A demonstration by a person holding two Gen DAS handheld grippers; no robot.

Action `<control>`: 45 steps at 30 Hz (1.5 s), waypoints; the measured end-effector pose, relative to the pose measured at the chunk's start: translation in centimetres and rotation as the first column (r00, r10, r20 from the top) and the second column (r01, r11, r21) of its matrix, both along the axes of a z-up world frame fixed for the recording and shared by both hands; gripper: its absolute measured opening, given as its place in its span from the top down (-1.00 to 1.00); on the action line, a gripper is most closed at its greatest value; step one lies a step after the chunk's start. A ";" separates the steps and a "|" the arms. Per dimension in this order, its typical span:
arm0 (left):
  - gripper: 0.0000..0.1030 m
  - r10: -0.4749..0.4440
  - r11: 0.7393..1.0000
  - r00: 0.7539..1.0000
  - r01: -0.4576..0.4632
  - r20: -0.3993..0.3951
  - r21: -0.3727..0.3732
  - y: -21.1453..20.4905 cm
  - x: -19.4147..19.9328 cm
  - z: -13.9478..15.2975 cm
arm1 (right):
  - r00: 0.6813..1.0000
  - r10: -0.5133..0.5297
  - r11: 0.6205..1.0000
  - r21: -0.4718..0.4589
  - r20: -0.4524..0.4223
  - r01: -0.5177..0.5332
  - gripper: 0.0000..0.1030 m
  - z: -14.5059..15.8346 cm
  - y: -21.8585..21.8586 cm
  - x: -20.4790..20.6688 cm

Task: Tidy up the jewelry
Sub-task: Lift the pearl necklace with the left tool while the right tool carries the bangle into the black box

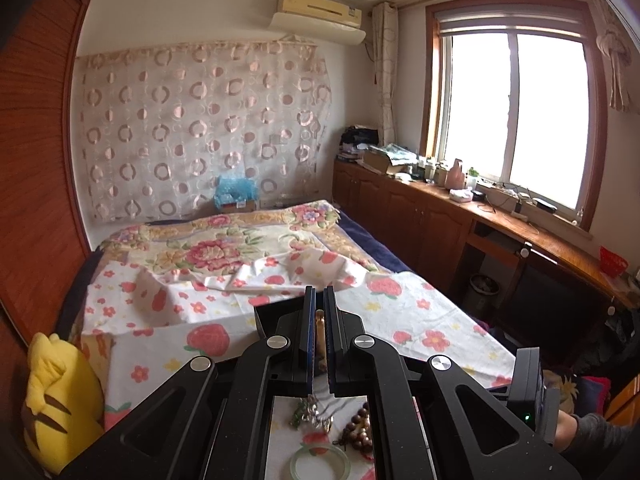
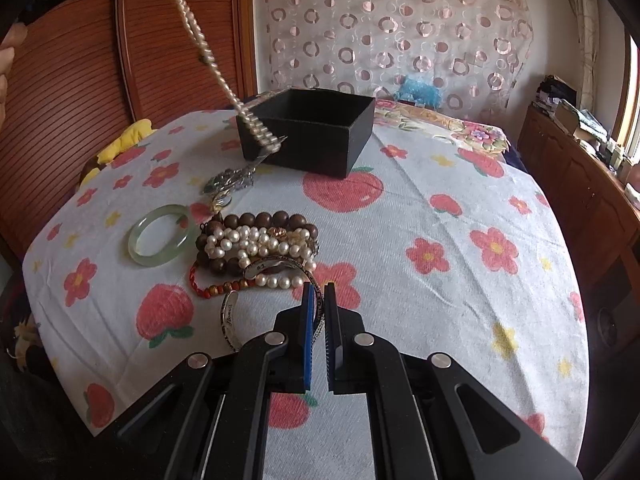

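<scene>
Left gripper (image 1: 319, 300) clenched on a pearl strand (image 2: 208, 56), raised above the bed, the strand hanging slantwise down past the front left corner of the black box (image 2: 308, 132), its lower end blurred just over a tangled silver piece (image 2: 230, 180). Right gripper (image 2: 319, 296) clamped on the rim of a silver cuff bangle (image 2: 236, 320), low over the flowered bedsheet (image 2: 440, 260), touching the near edge of the jewelry heap. Just beyond its tips, a pile of white pearl bracelets (image 2: 256, 246) and dark wooden beads (image 2: 280, 220), with a red bead string (image 2: 200, 284) curling out at the left. Further left, apart from the pile, a pale green jade bangle (image 2: 159, 236) flat on the sheet. Box open-topped, upright, well behind the heap, nothing between heap and box but the silver piece and the dangling strand. Yellow plush toy (image 1: 60, 396) at the bed's left edge, wooden cabinets (image 1: 420, 208) under the window along the right
</scene>
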State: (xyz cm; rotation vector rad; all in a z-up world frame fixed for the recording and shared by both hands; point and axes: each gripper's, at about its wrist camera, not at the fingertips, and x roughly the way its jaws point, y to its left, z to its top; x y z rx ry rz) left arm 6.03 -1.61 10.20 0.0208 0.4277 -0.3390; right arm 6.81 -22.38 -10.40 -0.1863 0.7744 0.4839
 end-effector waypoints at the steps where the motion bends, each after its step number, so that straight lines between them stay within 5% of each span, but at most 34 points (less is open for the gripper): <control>1: 0.94 0.003 1.000 1.000 -0.003 0.012 0.004 -0.1 0.0 0.5 | 1.000 0.000 1.000 0.001 0.003 0.000 0.89 0.2 0.0 0.1; 15: 0.93 0.027 0.998 0.997 -0.031 0.071 0.049 -0.9 0.7 3.8 | 0.997 0.008 1.000 0.013 0.075 -0.009 0.89 3.7 0.6 1.8; 28: 0.93 0.055 0.997 0.998 -0.057 0.042 0.049 -0.5 4.6 3.3 | 0.991 0.016 1.000 -0.001 0.134 -0.016 0.89 5.9 2.7 8.5; 45: 0.93 0.120 0.990 0.992 -0.121 0.031 0.070 0.4 9.4 3.8 | 0.999 0.030 0.998 0.056 0.037 -0.032 0.86 4.8 6.2 18.6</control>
